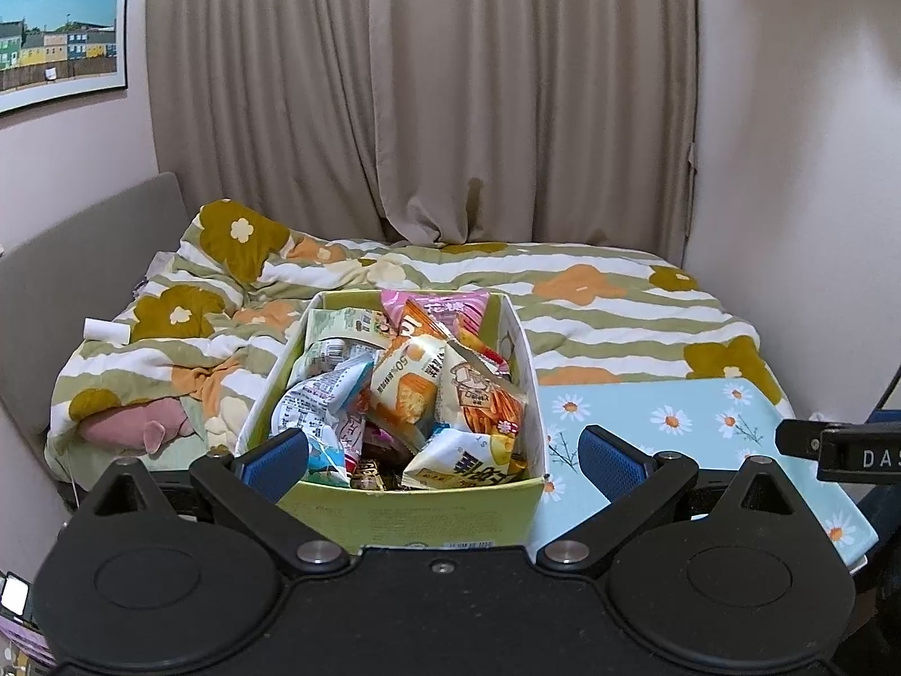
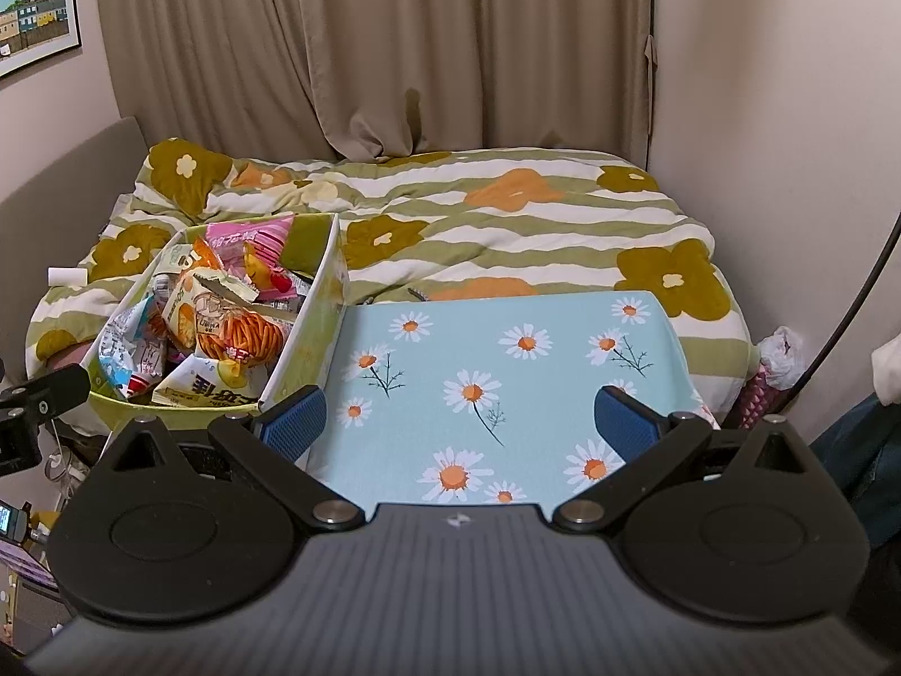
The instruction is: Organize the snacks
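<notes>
A green box (image 1: 416, 512) heaped with snack packets (image 1: 405, 388) is seen on a small table topped with a daisy-print cloth (image 2: 507, 360), set against a bed under a flowered quilt (image 2: 507, 214). The left gripper (image 1: 445, 453) is held spread wide — its blue pads flank the box's near end, nothing pinched. The right gripper (image 2: 459, 422) is likewise spread, empty, above the bare cloth just beside the box.

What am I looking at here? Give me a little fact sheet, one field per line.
Place: bedroom, flowered duvet on the bed
Container: green box heaped with snack packets
Beside the box: daisy-print board, nothing on it
Left gripper: open, empty, facing the box
Right gripper: open, empty, over the board
Backdrop: beige curtains
</notes>
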`<state>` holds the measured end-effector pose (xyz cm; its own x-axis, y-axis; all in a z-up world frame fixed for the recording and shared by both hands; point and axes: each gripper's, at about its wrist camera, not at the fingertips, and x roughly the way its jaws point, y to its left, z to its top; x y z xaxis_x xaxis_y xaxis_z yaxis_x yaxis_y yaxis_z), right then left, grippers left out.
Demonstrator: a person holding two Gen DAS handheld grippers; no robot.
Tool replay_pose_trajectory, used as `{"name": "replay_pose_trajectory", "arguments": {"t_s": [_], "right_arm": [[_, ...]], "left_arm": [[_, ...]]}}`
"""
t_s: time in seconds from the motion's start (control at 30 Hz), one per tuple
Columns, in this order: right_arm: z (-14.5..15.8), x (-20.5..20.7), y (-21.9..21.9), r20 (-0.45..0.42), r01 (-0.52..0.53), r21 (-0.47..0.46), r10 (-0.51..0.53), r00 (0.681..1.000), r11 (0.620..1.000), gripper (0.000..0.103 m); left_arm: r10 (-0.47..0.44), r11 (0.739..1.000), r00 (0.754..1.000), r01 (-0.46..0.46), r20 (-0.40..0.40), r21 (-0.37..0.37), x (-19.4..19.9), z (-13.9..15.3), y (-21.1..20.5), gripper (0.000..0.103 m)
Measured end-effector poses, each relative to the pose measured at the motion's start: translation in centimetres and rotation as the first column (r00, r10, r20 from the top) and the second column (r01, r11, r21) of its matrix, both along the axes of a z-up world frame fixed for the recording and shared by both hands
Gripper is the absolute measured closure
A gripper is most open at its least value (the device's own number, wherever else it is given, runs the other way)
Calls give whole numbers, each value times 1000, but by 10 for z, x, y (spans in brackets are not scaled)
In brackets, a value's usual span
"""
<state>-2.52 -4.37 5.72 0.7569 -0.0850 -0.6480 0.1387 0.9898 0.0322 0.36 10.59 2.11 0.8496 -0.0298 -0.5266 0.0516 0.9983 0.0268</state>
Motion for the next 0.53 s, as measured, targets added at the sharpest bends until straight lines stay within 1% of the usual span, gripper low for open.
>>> {"name": "replay_pose_trajectory", "arguments": {"t_s": [0.17,0.43,0.53], "right_arm": [[-2,5,2,-3,7,2,-7,1000,1000,0],[-3,8,4,-4,10,0,-10,1000,1000,0],[-5,12,5,-7,12,1,-12,1000,1000,0]], "left_arm": [[8,1000,1000,-8,16,-12,3,2,3,0],[-13,1000,1000,13,24,-10,10,0,7,0],[-16,1000,1000,16,12,-12,15,0,9,0]]}}
